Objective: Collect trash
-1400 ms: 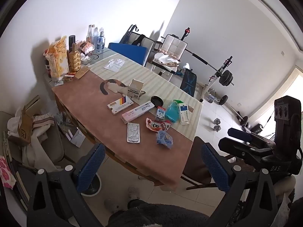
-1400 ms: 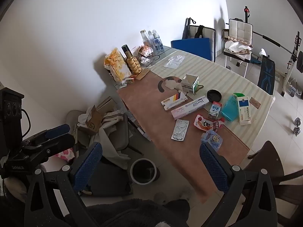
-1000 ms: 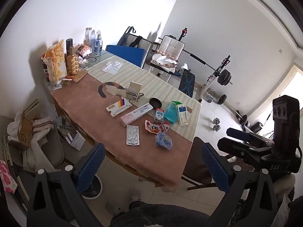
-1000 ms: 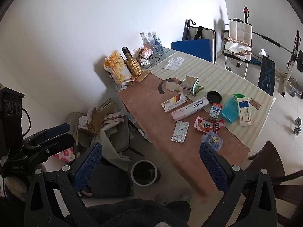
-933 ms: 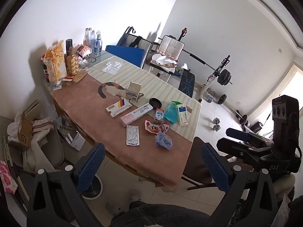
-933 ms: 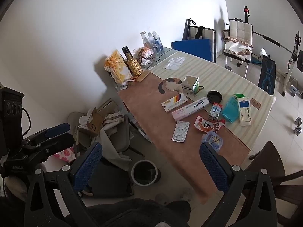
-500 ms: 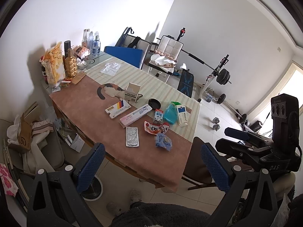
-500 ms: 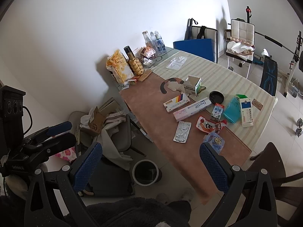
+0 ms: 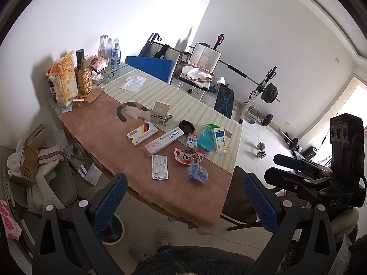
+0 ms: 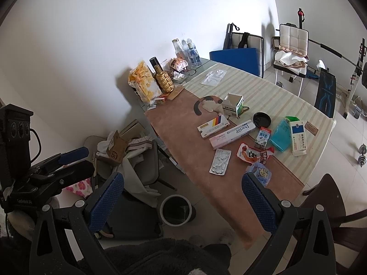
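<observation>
White walls all round, pale tiled floor below; daylight pours in from an opening at the far right; a long table runs under a striped cloth with a brown runner; a white padded chair stands past its far end; a barbell rack lines the far wall; a dark wooden chair waits near the table's near end.

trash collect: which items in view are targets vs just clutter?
Likely targets:
- blister pack
- red snack wrapper
- blue wrapper
- Doctor box
- small milk carton
- floor bin, beside the table

Likely clutter:
- gold bottle
- chips bag
- water bottles
- weight bench

Left claw and right claw: open, empty.
</observation>
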